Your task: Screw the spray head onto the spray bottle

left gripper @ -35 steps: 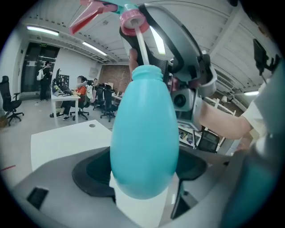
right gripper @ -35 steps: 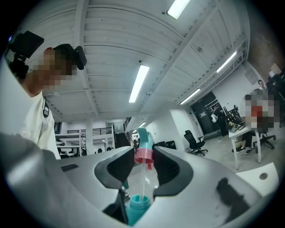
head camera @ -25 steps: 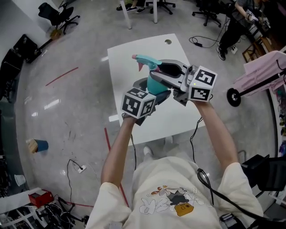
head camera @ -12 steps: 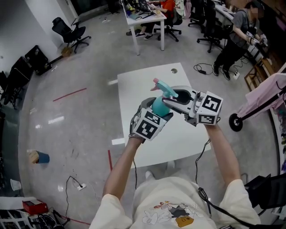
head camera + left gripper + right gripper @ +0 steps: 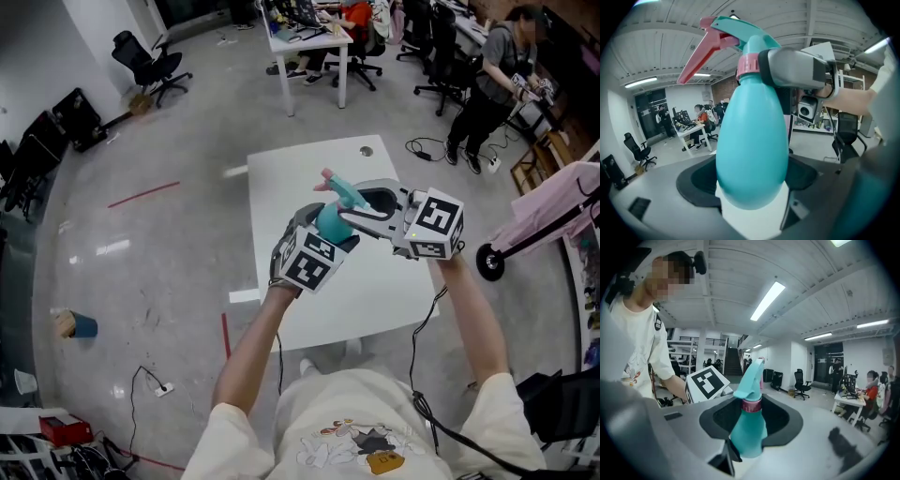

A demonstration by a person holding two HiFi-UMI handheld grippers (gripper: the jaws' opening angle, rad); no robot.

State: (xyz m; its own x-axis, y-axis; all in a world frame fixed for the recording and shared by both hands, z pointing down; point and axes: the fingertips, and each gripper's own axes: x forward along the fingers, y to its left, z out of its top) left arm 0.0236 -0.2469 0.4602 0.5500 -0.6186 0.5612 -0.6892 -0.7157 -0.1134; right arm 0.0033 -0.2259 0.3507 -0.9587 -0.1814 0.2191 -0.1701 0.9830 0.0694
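Since a second ago, left tool and right tool rolled slightly. Left pinches bottle belly. Right clamps head base just above, crosswise to bottle's long axis. I'd twist about that axis.

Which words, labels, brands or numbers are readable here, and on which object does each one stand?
None can be read.
The spray bottle shows no label.
The left tool's cube and the right tool's cube carry only black-and-white squares, no letters.
The shirt has a drawing; any lettering there is too small to read.
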